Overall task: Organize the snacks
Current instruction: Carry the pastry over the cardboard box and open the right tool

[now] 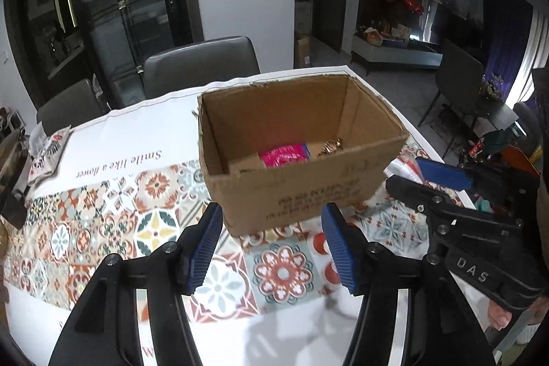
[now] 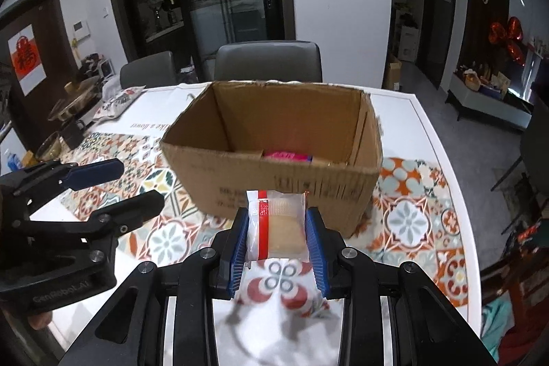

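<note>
Our right gripper (image 2: 277, 240) pinches a clear-wrapped pastry packet with a red stripe (image 2: 276, 228), held level just before the open brown cardboard box (image 2: 271, 174) — a pink snack pack (image 1: 283, 155) lies inside. Our left gripper (image 1: 271, 246) hovers wide, holding nothing, over the patterned tablecloth (image 1: 103, 222).

One cardboard box (image 2: 274, 156) stands on the surface. One pink packet (image 1: 283, 155) and one gold-wrapped item (image 1: 332, 146) lie inside it. One clear-wrapped snack (image 2: 276, 225). Two grey chairs (image 2: 269, 62) stand behind.
</note>
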### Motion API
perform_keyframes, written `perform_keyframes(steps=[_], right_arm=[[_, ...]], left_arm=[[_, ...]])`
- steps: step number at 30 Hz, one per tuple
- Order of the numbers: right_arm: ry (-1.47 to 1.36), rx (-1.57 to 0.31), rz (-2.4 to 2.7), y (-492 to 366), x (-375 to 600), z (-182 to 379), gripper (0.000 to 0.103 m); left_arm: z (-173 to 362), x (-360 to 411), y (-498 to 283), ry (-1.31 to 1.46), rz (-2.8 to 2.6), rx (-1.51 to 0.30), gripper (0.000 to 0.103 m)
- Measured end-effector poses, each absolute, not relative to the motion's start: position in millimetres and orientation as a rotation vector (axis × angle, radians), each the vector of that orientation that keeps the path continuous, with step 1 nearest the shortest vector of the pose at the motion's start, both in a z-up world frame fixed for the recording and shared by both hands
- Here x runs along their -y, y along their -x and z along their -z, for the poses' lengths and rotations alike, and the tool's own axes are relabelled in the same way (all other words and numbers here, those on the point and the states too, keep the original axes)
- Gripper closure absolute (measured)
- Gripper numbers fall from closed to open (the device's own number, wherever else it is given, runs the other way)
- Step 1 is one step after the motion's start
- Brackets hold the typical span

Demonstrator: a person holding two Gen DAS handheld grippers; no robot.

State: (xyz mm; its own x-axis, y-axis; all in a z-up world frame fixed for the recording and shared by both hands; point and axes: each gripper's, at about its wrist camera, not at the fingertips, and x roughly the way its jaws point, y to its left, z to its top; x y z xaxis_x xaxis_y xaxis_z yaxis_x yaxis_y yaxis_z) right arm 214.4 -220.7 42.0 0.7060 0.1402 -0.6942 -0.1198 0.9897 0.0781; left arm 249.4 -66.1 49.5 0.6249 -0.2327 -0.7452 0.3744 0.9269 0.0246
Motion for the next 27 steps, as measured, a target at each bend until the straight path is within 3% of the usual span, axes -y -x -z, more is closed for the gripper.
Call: perform_keyframes(steps=[12, 27], right_arm=[[0.025, -0.781, -0.108, -264.7, 220.8, -75.4, 0.069], [0.011, -0.887, -0.074, -318.3, 225.2, -81.4, 0.068]], left_arm=[[-63.7, 61.1, -300.0, -0.182, 0.329, -0.876, 0.043], [-75.1, 59.3, -338.6, -0.211, 0.24, -0.885, 0.032]])
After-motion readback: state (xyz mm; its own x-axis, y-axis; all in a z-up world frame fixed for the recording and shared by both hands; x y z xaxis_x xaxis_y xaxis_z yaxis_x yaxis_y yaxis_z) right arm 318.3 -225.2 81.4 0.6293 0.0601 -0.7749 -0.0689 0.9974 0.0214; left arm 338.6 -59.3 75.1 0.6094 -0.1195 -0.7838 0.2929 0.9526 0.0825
